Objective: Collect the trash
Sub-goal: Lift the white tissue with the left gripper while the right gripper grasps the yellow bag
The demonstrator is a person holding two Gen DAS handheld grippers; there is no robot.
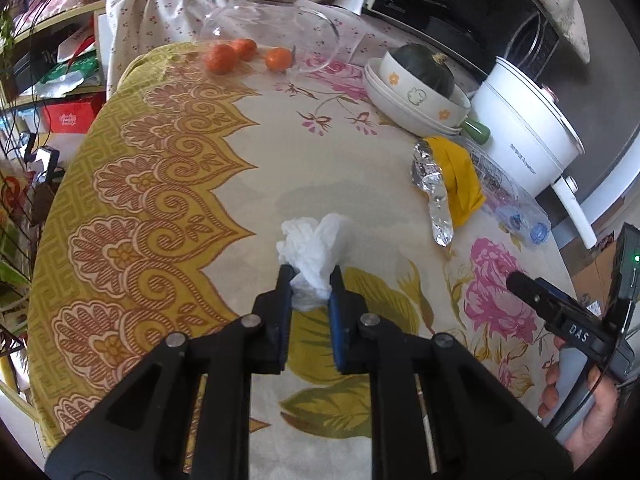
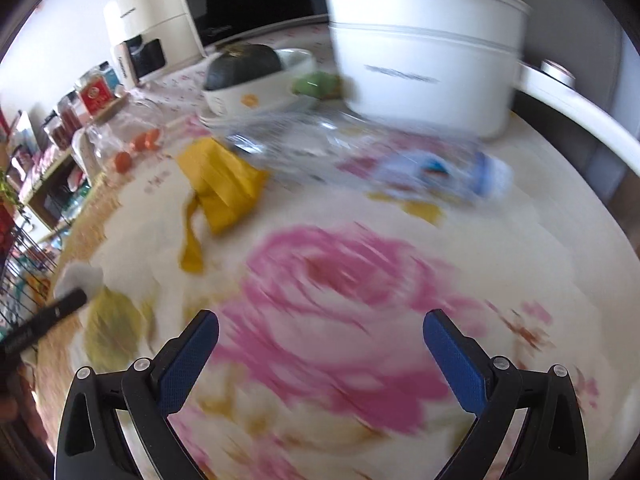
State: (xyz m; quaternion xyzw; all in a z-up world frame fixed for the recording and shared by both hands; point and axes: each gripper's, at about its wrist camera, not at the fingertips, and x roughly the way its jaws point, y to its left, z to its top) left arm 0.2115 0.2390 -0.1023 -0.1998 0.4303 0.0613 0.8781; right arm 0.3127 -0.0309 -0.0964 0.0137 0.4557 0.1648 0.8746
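— Two grippers: what have they got?
— Left gripper (image 1: 308, 284) pinches the tissue (image 1: 314, 254) above the cloth (image 1: 320, 160), well clear of the edge; right gripper (image 2: 320, 334) is spread, holding nothing.
— Room near the tissue?
— Bare cloth all round it.
— Other trash?
— Foil (image 1: 432, 188) lies lengthwise beside the yellow bag (image 1: 460, 176); bottle (image 1: 508, 196) beyond.
— Containers?
— Bowl (image 1: 416, 92) holds a squash (image 1: 428, 66).

A crumpled white tissue (image 1: 314, 254) is pinched between the left fingers (image 1: 285, 304); beyond them to the right — a crushed foil strip (image 1: 434, 192), yellow wrapper (image 1: 460, 176), flattened clear bottle (image 1: 508, 200).
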